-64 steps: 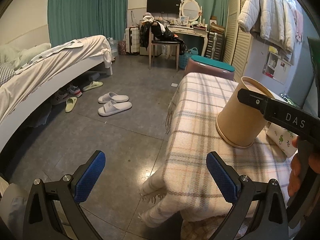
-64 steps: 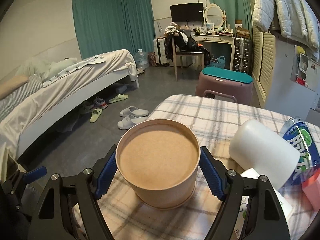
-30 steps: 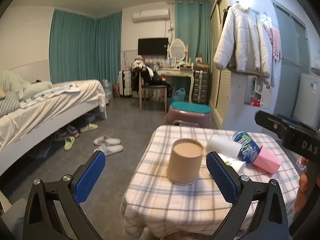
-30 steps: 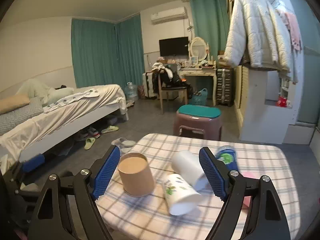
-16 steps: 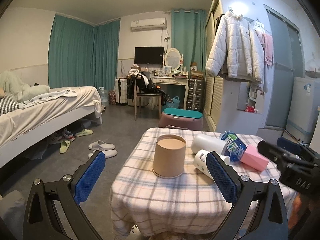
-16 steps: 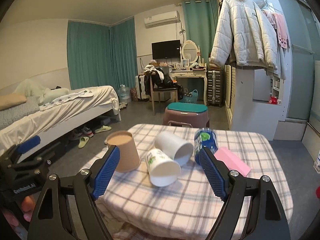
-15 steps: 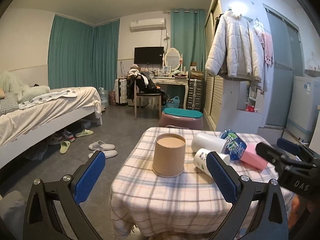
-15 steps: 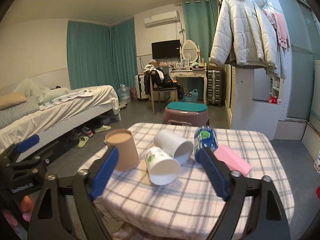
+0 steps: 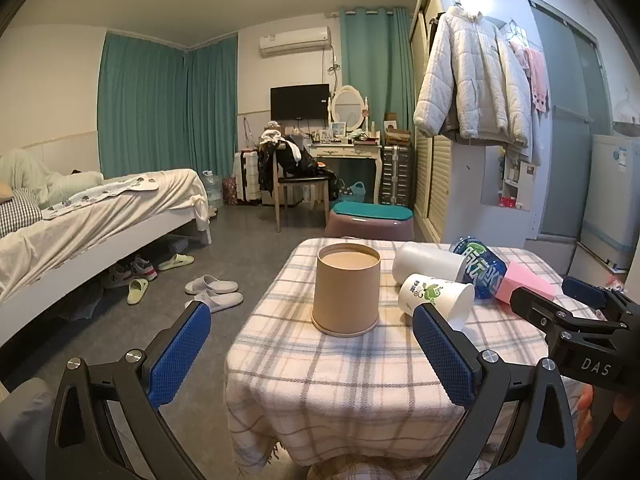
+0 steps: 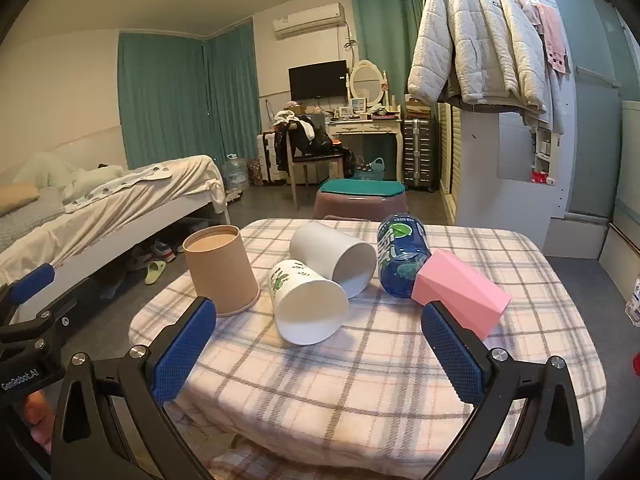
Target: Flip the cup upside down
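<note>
Both grippers have drawn back from the brown paper cup (image 9: 346,289), which 2.1 s ago sat clamped in the right gripper (image 10: 318,350). Now that gripper's jaws stand wide apart, holding nothing, as do the left gripper's (image 9: 312,356). Upside down, the cup stands on the plaid tablecloth (image 9: 360,376). Just beside it lies a leaf-printed cup (image 10: 306,300) on its side, touching a white cup (image 10: 334,258).

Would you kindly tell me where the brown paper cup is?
The brown paper cup stands upside down on the plaid tablecloth, left of the leaf-printed white cup.
</note>
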A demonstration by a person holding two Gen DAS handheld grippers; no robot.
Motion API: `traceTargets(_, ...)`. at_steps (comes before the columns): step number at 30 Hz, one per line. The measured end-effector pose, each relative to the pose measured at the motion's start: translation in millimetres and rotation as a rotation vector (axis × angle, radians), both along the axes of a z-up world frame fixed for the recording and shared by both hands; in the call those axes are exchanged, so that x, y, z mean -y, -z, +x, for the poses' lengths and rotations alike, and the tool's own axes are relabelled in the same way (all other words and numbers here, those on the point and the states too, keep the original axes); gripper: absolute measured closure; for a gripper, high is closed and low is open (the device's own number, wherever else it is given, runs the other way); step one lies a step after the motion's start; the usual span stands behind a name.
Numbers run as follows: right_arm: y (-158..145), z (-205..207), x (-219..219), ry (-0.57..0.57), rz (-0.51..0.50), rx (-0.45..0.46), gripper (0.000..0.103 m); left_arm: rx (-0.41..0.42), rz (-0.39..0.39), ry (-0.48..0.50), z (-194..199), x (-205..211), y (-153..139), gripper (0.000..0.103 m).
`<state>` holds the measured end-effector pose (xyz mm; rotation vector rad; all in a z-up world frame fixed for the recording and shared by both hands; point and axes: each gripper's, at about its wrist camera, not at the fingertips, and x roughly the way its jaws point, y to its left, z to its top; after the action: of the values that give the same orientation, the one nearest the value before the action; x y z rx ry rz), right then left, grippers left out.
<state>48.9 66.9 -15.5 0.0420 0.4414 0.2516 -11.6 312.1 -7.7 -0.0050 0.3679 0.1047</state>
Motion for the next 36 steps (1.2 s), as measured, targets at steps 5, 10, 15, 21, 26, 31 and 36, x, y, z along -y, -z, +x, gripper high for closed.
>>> traceTargets(5, 0.8, 1.1, -2.1, 0.003, -0.004, -0.007, 0.000, -0.005, -0.007, 0.006, 0.4, -0.3, 0.4, 0.000)
traceTargets(10, 0.8, -0.3, -3.2, 0.002, -0.006, -0.006, 0.000, 0.000, -0.001, 0.011, -0.9, 0.4, -0.6, 0.000)
traceTargets(15, 0.4, -1.2, -3.7, 0.004, -0.003, -0.007, 0.000, 0.007, 0.000, 0.015, -3.2, 2.6, -2.1, 0.000)
traceTargets(21, 0.2, -2.0, -3.8, 0.006, -0.006, -0.006, 0.000, 0.005, 0.001, 0.017, -3.4, 3.4, -2.0, 0.000)
traceTargets(26, 0.8, -2.7, -3.1, 0.007, -0.006, -0.009, 0.000, 0.004, 0.001, 0.016, -3.8, 4.3, -2.0, 0.000)
traceTargets(31, 1.2, -3.0, -2.5, 0.007, -0.005, -0.010, 0.000, 0.003, 0.001, 0.017, -4.1, 5.0, -1.6, 0.000)
traceTargets(36, 2.4, -3.3, -2.4, 0.005, -0.004, -0.013, 0.000, 0.003, 0.001, 0.016, -4.0, 5.1, -1.8, 0.000)
